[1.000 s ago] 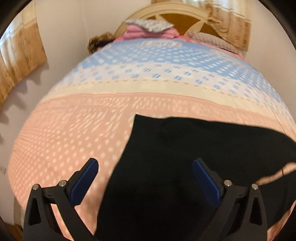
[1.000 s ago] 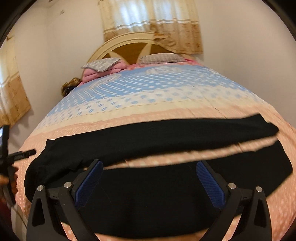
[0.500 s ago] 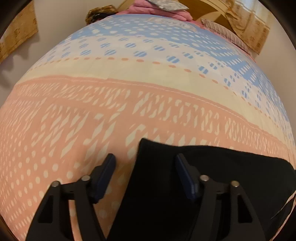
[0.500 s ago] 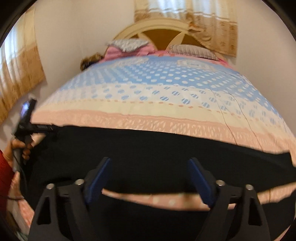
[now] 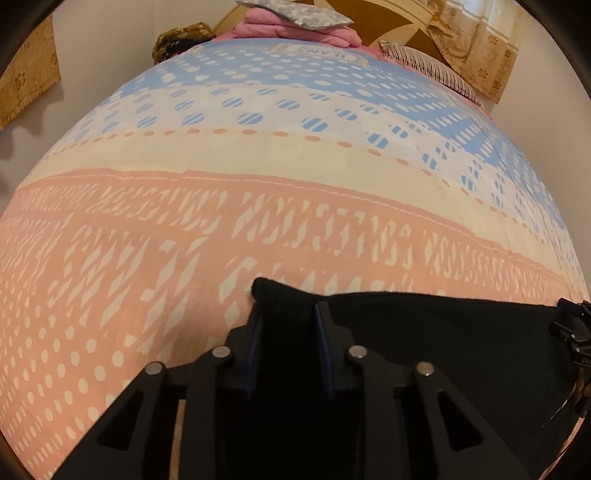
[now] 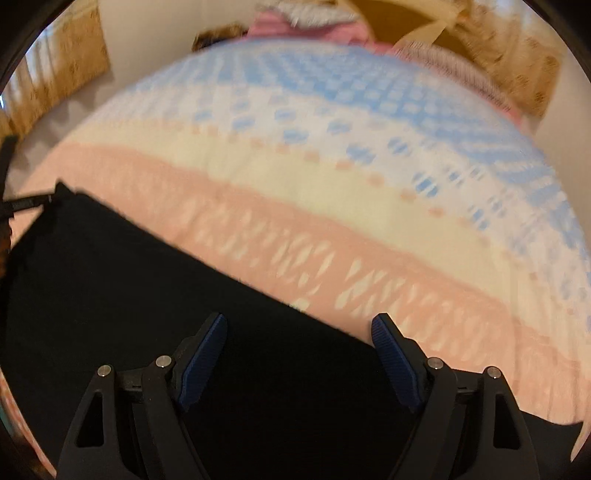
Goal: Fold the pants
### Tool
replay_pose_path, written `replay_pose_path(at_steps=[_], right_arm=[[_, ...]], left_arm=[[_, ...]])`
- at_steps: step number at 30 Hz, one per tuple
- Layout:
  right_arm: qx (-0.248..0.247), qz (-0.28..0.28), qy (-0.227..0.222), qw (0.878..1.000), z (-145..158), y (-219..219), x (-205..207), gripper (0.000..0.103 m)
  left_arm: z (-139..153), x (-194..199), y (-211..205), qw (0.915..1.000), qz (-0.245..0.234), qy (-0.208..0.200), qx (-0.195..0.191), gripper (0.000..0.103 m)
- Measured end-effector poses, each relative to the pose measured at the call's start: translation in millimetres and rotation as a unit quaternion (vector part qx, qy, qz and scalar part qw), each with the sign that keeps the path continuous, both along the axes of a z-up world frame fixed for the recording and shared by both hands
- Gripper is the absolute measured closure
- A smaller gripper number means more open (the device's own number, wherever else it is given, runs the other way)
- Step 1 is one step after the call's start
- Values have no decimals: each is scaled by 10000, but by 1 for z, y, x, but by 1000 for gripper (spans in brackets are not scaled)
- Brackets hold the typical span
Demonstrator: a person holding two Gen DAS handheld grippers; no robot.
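- The left tool (image 5: 286, 332) has its two fingers drawn close together over the corner of the black pants (image 5: 424, 350); the cloth bunches up between them, so it is clamped on the pants.
- The right tool (image 6: 299, 354) has its blue-padded fingers (image 6: 201, 360) spread wide apart, poised over the pants (image 6: 129, 295) with nothing between them.
- In the left wrist view the pinched corner stands up a little from the bed (image 5: 258, 173), and the top edge of the pants runs from that corner off to the right, nearly level.
- At the far right end of that edge the right tool (image 5: 576, 332) shows as a bit of black frame close to the cloth.
- In the right wrist view the pants lie along the near part of the bed (image 6: 295, 177), their long axis running left to right across the bed's width; the far edge slopes down from upper left to lower right.
- The left tool (image 6: 29, 203) is seen at the upper left end of the pants, at their corner.
- The right wrist view is blurred, so fine detail of the cloth cannot be told.
- The bed cover has a pink patterned band nearest, then cream, then blue and white.
- At the head of the bed lie a grey pillow (image 5: 295, 14) on pink bedding (image 5: 295, 31), a striped pillow (image 5: 428, 68), and a wooden headboard (image 5: 399, 22).
- Beige curtains (image 5: 476, 51) hang behind.
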State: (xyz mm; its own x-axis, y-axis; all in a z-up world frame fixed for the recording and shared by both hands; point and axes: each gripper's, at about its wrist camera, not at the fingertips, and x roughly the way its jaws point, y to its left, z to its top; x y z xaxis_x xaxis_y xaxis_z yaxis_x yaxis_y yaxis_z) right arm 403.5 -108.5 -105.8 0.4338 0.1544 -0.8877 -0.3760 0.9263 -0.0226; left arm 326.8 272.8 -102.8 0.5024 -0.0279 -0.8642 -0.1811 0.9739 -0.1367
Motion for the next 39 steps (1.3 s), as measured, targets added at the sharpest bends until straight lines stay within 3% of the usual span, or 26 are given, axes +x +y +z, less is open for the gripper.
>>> replay_pose_path(at_steps=[1, 3, 4, 5, 8, 15, 19, 22, 26, 31, 33, 35, 37, 39], right_arm=[[102, 22, 15, 9999, -1, -2, 0, 28], [320, 171, 97, 9993, 3, -3, -3, 53], [340, 186, 111, 9992, 6, -3, -5, 78], [356, 175, 163, 9991, 9, -2, -8, 92], [179, 176, -44, 9997, 24, 8, -25, 95], [695, 159, -1002, 9924, 100, 9, -106, 96], [838, 410, -1412, 9856, 123, 17, -179, 96], [857, 544, -1360, 9855, 114, 23, -217, 96], [639, 667, -1217, 9883, 78, 31, -261, 96], [410, 595, -1030, 9920, 31, 39, -291, 95], [257, 494, -954, 9939, 19, 43, -297, 87], [292, 468, -709, 9960, 12, 46, -298, 57], [541, 576, -772, 9939, 18, 48, -306, 44], [685, 742, -882, 9910, 30, 53, -314, 42]], left_arm=[[1, 1, 1, 10000, -1, -9, -22, 77], [4, 1, 3, 9999, 36, -41, -113, 83], [6, 0, 4, 9999, 60, -55, -144, 83], [9, -2, 4, 9998, 75, -82, -157, 84], [29, -14, 3, 9992, 103, -373, -67, 85], [95, -84, -3, 9905, -50, -1337, 328, 85], [108, -141, -1, 9852, -27, -1673, 359, 85], [100, -175, -2, 9846, -5, -1701, 406, 85], [76, -211, -3, 9847, 37, -1662, 515, 84], [35, -238, 2, 9898, 136, -1279, 620, 70], [23, -242, 4, 9911, 215, -1061, 780, 53], [19, -249, 10, 9908, 368, -1010, 819, 45], [21, -257, 18, 9903, 546, -1054, 717, 37], [25, -264, 26, 9892, 671, -1117, 673, 27]])
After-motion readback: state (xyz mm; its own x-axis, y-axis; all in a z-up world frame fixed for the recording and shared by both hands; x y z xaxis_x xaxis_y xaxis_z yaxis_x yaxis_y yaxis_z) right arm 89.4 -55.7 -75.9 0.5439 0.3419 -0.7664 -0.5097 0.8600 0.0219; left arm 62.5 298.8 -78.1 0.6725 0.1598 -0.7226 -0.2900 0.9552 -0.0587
